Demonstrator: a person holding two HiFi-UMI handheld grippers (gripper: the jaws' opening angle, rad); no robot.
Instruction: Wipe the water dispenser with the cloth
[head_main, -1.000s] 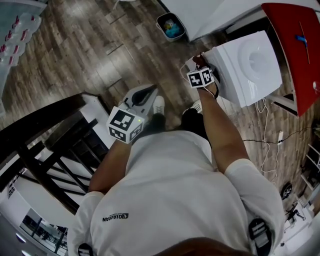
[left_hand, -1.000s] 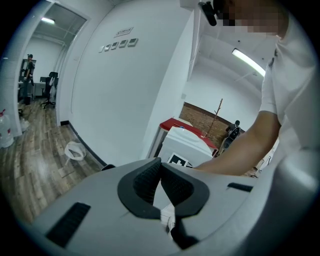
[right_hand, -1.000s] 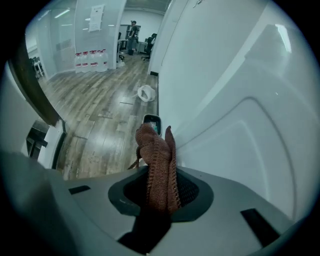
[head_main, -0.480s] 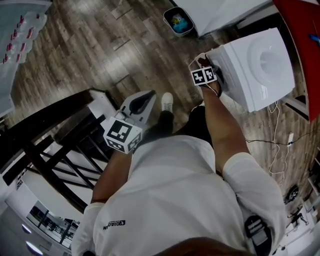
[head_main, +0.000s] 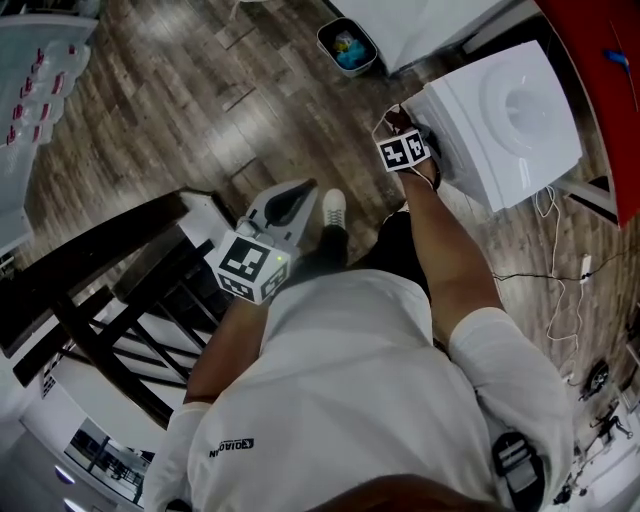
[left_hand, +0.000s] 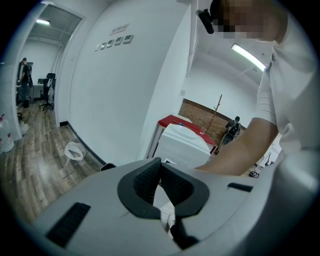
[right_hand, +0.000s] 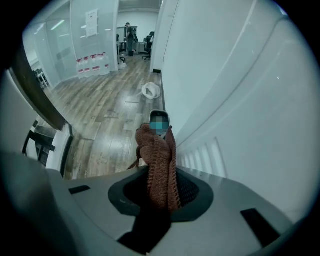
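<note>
The white water dispenser (head_main: 505, 110) stands at the upper right in the head view, seen from above. My right gripper (head_main: 402, 132) is against its left side wall, shut on a brown knitted cloth (head_main: 397, 119). In the right gripper view the cloth (right_hand: 157, 157) sticks up from between the jaws, next to the dispenser's white vented panel (right_hand: 240, 120). Whether the cloth touches the panel I cannot tell. My left gripper (head_main: 288, 203) hangs low over the floor, away from the dispenser. It is shut with nothing in it (left_hand: 160, 171). The dispenser (left_hand: 182, 145) shows beyond it.
A red table (head_main: 600, 70) stands behind the dispenser. A small bin (head_main: 346, 47) sits on the wooden floor by the white wall. A black-and-white frame (head_main: 120, 300) is at the left. Cables (head_main: 545, 260) lie on the floor at the right. The person's shoe (head_main: 333, 208) is below.
The head view has shifted a little. My right gripper stays at the dispenser's side with the cloth held. The left gripper has hardly moved.
</note>
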